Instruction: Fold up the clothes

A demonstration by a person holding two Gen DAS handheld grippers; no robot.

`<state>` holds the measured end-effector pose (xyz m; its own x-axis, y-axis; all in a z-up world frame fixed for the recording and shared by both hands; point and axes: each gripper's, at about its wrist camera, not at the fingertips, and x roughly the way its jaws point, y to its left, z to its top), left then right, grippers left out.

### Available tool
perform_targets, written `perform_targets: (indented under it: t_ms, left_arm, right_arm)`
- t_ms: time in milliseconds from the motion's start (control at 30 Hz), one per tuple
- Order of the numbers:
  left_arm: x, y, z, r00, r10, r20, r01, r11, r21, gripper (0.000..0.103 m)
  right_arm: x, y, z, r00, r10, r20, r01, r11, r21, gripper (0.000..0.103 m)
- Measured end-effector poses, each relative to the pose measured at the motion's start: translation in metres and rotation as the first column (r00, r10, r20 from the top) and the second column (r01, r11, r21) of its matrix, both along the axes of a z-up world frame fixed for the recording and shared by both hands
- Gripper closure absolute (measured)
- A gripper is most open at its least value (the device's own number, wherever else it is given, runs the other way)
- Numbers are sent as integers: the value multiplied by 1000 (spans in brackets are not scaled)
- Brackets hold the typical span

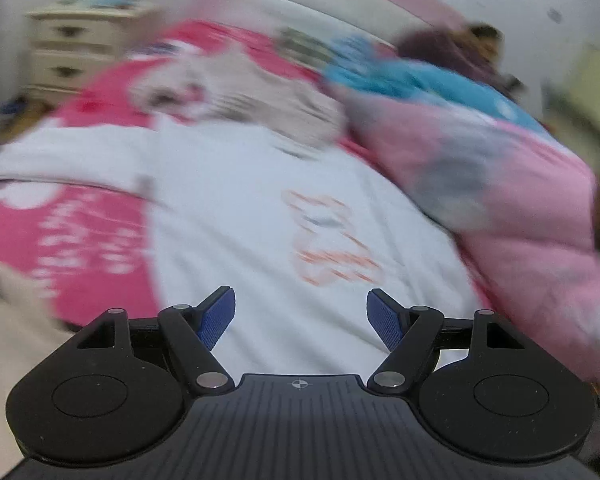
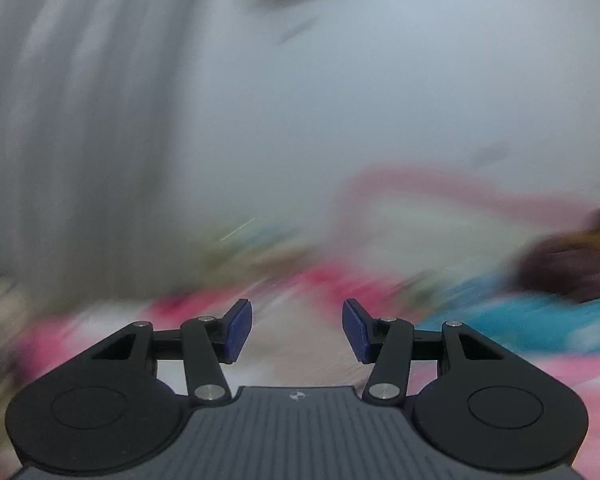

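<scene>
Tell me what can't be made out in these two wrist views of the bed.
- Left wrist view: the orange print on the white garment is smeared by motion blur, unreadable.
- Left wrist view: the garment's near edge is hidden behind the left gripper.
- Left wrist view: items on top of the dresser are too blurred to name.
- Right wrist view: everything beyond the right gripper is streaked; no single garment can be picked out.

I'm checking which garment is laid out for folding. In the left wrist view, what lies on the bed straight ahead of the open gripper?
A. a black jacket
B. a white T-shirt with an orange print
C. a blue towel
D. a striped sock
B: beyond the left gripper, whose jaws stand apart with nothing between them, a white T-shirt with an orange print lies spread on the pink bedcover.
</scene>
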<state>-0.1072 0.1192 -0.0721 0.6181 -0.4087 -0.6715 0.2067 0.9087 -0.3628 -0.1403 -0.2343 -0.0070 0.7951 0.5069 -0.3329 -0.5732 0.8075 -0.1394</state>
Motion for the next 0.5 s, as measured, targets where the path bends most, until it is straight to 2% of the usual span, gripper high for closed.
perform_targets:
  t_ms: [33, 67, 133, 167, 233, 267, 400, 500]
  left_arm:
    - [2, 5, -4, 1000, 23, -16, -23, 1000, -2, 29]
    - [4, 11, -8, 998, 46, -33, -46, 999, -3, 29]
    - [8, 21, -15, 994, 88, -65, -88, 996, -4, 29]
    - [9, 25, -18, 992, 99, -78, -99, 995, -2, 29]
    - [12, 33, -24, 987, 120, -105, -122, 993, -8, 29]
    - [14, 33, -26, 985, 129, -115, -132, 991, -16, 29]
    - [11, 42, -28, 983, 137, -120, -143, 989, -41, 29]
    - [6, 47, -30, 985, 128, -117, -135, 990, -50, 29]
  right_arm:
    - [-16, 26, -25, 990, 113, -80, -116, 993, -35, 51]
    - [-31, 53, -50, 963, 222, -156, -233, 971, -61, 51]
    - [-61, 105, -98, 861, 412, -296, -455, 886, -92, 52]
    - [-73, 126, -116, 820, 467, -330, -524, 846, -104, 52]
    - [-91, 163, -147, 770, 524, -364, -596, 794, -117, 52]
    - [-98, 179, -160, 754, 537, -377, -615, 780, -119, 52]
    - [-100, 218, -187, 795, 483, -367, -566, 808, -161, 48]
    - [-97, 235, -205, 836, 408, -366, -513, 819, -258, 48]
